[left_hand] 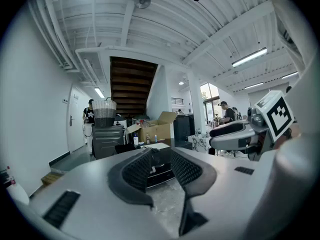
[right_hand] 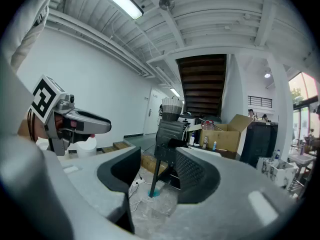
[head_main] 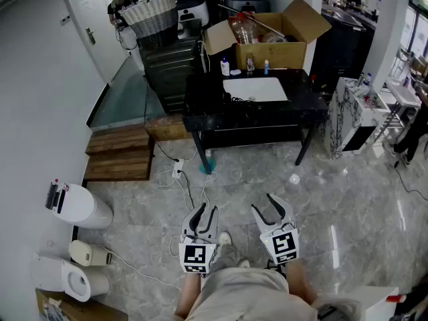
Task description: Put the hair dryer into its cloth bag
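Holds nothing in either set of jaws, narrowly parted on the left gripper (head_main: 206,210), wider on the right gripper (head_main: 261,201); stands on marble floor (head_main: 348,199), well short of black worktop (head_main: 301,99) bearing white cloth bag (head_main: 254,89), hair dryer (right_hand: 174,144) beside it.

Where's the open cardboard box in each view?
Head view: cardboard box upper part, right of middle.
Left gripper view: cardboard box mid-frame, centre.
Right gripper view: cardboard box mid-height, right of centre.
Shared landmark: wicker basket, left of the box everywhere.
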`<state>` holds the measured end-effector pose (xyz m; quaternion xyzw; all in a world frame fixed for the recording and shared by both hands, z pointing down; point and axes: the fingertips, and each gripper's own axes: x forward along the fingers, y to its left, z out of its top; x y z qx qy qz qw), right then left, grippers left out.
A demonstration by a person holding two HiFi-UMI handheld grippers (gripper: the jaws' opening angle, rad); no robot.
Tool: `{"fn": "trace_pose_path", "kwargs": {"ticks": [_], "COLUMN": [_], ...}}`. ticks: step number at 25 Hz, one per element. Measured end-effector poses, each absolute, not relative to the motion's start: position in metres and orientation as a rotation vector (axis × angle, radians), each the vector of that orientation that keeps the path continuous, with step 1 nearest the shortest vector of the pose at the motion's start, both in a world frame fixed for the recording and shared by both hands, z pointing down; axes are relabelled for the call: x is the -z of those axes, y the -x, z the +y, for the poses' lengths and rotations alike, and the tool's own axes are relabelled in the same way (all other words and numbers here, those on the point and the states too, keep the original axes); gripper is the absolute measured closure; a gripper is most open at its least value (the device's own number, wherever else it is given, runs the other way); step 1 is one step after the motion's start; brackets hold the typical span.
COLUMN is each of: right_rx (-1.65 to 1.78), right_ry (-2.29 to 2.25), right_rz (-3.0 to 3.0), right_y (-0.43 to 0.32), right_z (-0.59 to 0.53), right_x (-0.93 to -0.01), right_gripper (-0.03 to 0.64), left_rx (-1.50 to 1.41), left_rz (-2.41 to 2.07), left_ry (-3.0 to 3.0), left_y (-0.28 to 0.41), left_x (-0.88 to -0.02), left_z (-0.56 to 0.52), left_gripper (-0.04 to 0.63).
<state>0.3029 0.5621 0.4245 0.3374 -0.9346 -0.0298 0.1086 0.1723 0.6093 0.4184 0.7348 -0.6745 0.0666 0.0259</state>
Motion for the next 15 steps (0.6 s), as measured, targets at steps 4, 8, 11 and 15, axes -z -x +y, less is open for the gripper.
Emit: {"fn": "trace_pose_path", "kwargs": {"ticks": [4, 8, 11, 15], "right_rx": [0.118, 0.071, 0.062, 0.09], "right_ry": [-0.993, -1.009, -1.004, -0.987], "right_rz": [-2.762, -2.761, -2.75, -2.735], "right_y": [-0.299, -0.292, -0.283, -0.267], "right_z": [0.553, 0.537, 0.522, 0.496], "right_x": [-0.424, -0.43, -0.433, -0.436], "right_gripper": [0.397, 0.397, 0.397, 0.397], "left_rx": [-0.228, -0.221, -0.216, -0.217], "left_rz": [-2.104, -2.098, -2.091, -2.087], "left_ry": [-2.262, -2.259, -2.256, -2.261], "left_y": [-0.168, -0.161, -0.151, -0.136], "left_x": [-0.421, -0.425, -0.427, -0.425], "left_z": [0.599, 0.583, 0.568, 0.543], "left_gripper": [0.476, 0.476, 0.476, 0.476]}}
